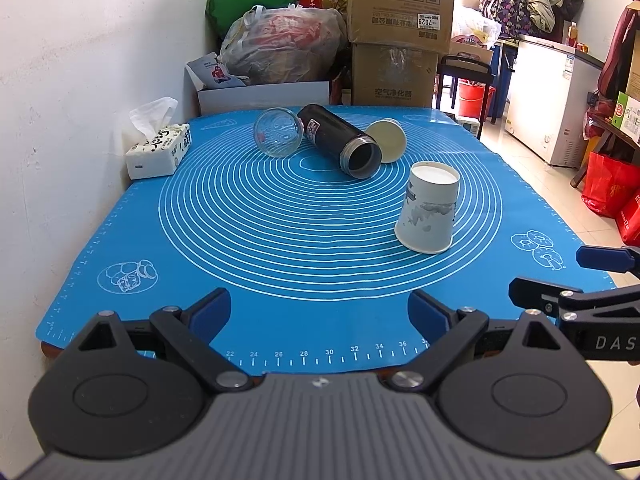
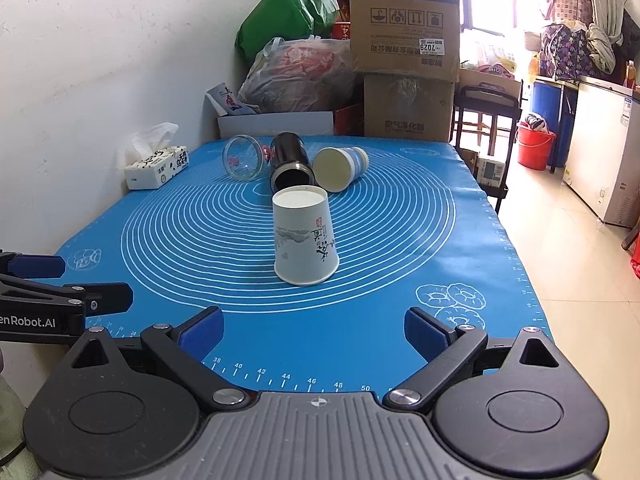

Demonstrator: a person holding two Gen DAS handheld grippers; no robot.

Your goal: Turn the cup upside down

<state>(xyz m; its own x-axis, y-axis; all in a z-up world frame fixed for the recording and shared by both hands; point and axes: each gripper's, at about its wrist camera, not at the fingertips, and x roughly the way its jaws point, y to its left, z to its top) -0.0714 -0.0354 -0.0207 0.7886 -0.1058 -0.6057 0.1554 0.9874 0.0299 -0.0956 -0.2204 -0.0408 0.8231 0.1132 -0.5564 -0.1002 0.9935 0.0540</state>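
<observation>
A white paper cup (image 1: pixel 429 208) with a grey print stands upside down, rim on the blue mat (image 1: pixel 280 248); it also shows in the right wrist view (image 2: pixel 305 240). Behind it a clear glass (image 1: pixel 278 132), a black flask (image 1: pixel 340 140) and a second paper cup (image 1: pixel 387 140) lie on their sides; the right wrist view shows the glass (image 2: pixel 243 157), the flask (image 2: pixel 289 162) and the cup (image 2: pixel 339 168). My left gripper (image 1: pixel 320 312) is open and empty near the mat's front edge. My right gripper (image 2: pixel 314 330) is open and empty, a short way in front of the upside-down cup.
A tissue box (image 1: pixel 158 152) sits at the mat's back left by the white wall. Cardboard boxes (image 1: pixel 400 32) and stuffed bags (image 1: pixel 280 40) are stacked behind the table. The table's right edge drops to a tiled floor with a white freezer (image 1: pixel 556 96).
</observation>
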